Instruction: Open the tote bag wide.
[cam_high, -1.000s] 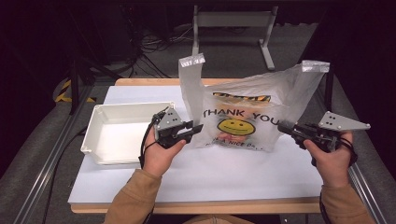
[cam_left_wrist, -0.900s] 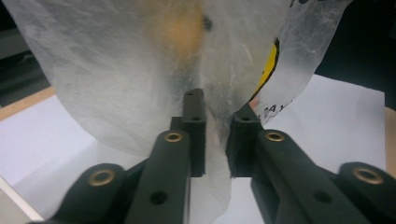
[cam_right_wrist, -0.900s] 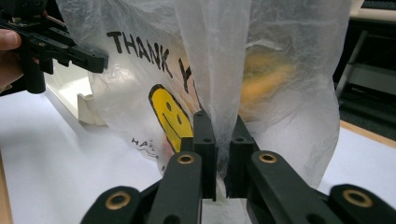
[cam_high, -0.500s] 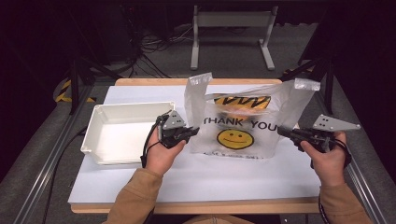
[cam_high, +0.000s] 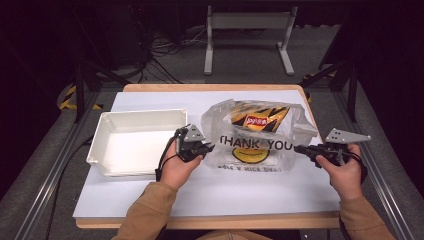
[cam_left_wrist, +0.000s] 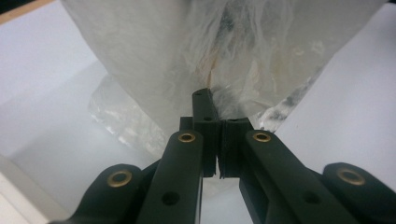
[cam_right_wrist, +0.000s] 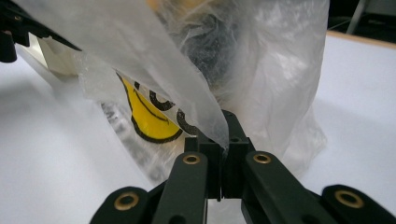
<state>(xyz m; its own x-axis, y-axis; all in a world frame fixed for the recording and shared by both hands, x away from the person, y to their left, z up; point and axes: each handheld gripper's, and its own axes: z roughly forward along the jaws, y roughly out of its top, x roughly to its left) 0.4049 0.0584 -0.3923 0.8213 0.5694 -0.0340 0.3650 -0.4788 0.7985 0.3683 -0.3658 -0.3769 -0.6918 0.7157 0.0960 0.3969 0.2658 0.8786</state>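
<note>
1. A clear plastic bag (cam_high: 257, 137) printed with "THANK YOU" and a yellow smiley sits on the white desk (cam_high: 215, 190), to the right of the desk's middle, slumped low with its sides spread.
2. Inside the bag, toward its far top, lies a yellow-and-black chip packet (cam_high: 256, 119) with a red logo, seen through the film.
3. The left gripper (cam_high: 204, 148) is at the bag's left edge, held in the person's left hand (cam_high: 177, 167). In the left gripper view its jaws are pressed together on a gathered fold of the bag's film (cam_left_wrist: 224, 70) — the plastic fans up and away from the pinch point.
4. The right gripper (cam_high: 300, 149) is at the bag's right edge, held in the right hand (cam_high: 342, 170). In the right gripper view its jaws are likewise closed on a strip of the film (cam_right_wrist: 187, 93), which rises leftward from between them; the smiley print shows just behind.
5. So the bag stretches between the two pairs of jaws, each pinching one side, with its body resting on the desk.
6. A white rectangular tray (cam_high: 107, 150) stands on the desk left of the bag, just beyond the left hand — near the bag, though whether they touch I cannot tell.
7. The person's tan sleeves (cam_high: 150, 210) enter from the near edge.
</note>
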